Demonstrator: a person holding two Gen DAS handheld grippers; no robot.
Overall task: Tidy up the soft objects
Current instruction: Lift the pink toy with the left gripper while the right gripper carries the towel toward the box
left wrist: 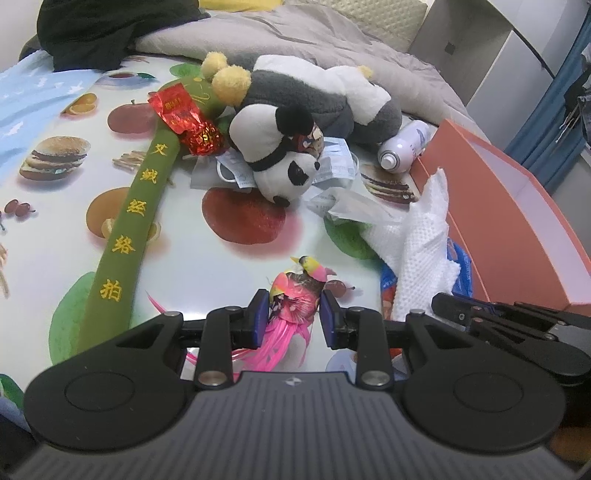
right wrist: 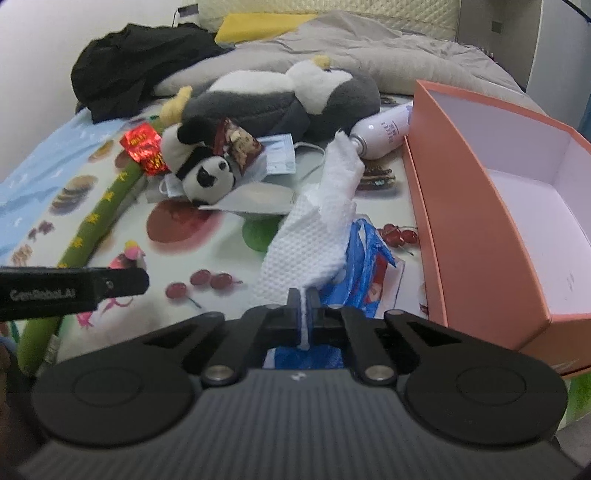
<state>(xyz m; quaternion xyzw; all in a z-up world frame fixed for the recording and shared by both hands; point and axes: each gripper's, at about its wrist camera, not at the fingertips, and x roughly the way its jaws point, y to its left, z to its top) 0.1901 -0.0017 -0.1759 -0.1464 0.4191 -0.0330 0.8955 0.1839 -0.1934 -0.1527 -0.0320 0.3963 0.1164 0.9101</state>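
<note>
Nearest the lenses, on a glossy food-print cloth (left wrist: 207,266) covering a bed, the left gripper (left wrist: 291,317) stands part open around one pink feathered bird toy (left wrist: 295,291); the right gripper (right wrist: 303,317) pinches one embossed white paper towel (right wrist: 314,236). Beyond: one rigid orange box (right wrist: 476,236), one panda plush (left wrist: 273,158), one grey plush (left wrist: 325,99), one grey quilt (left wrist: 295,33).

a bed covered by a glossy fruit-and-burger print sheet (left wrist: 192,266) carries a long green embroidered fabric bolster (left wrist: 122,236), a panda plush (left wrist: 280,162), a white spray can (left wrist: 404,146), an open salmon cardboard box (right wrist: 476,236) and a grey duvet (left wrist: 314,40).
</note>
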